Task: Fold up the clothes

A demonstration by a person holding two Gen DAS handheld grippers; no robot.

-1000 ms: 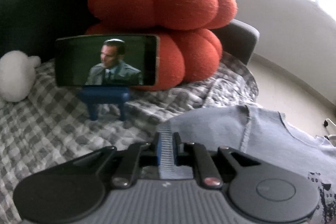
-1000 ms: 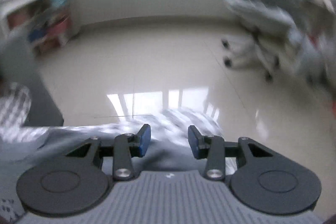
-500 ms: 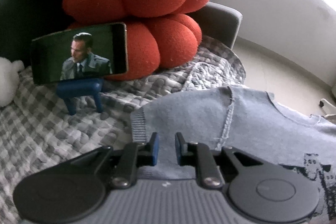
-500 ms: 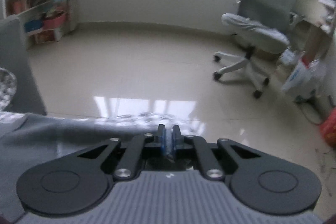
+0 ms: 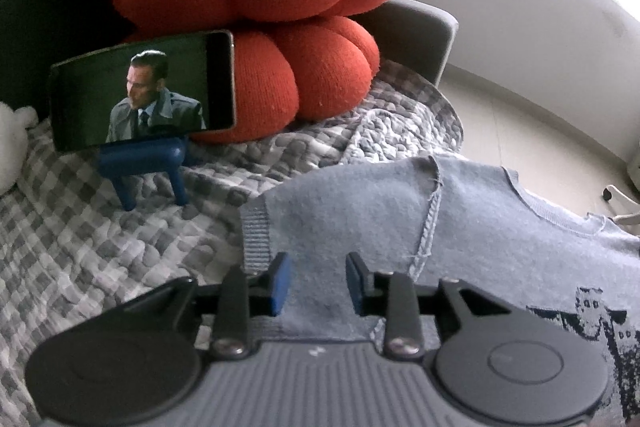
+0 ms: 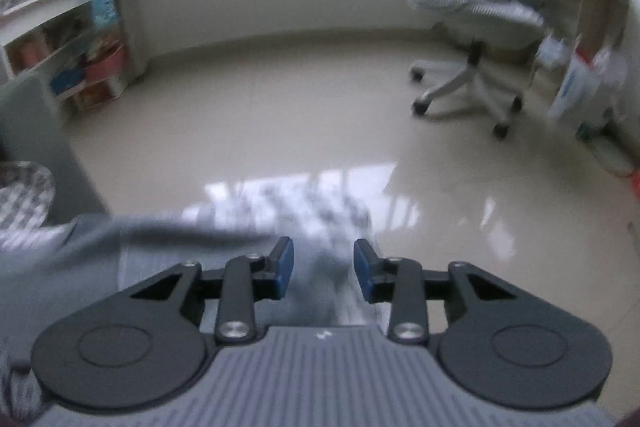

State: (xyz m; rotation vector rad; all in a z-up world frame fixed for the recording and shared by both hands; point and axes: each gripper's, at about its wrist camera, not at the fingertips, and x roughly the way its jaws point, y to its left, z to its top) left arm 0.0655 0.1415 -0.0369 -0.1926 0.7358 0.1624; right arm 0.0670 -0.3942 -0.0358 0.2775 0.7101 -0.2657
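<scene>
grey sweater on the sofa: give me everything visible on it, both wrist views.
The grey sweater is a soft, fleecy knit lying spread, slightly rumpled, on the checked quilt. Visible parts: a ribbed cuff, a shoulder seam with a loose thread, a ribbed neckline and a dark building print at the right edge. The left gripper is opening over the sleeve, its pads off the cloth. In the blurred right wrist view the right gripper is also opening above grey fabric, gripping nothing.

Light: daylight, blown out upper right, left wrist view.
Glare: window patch on floor [image 6: 304,187].
Blur: right wrist view smeared.
Edges: fisheye bending, dark corners.
</scene>
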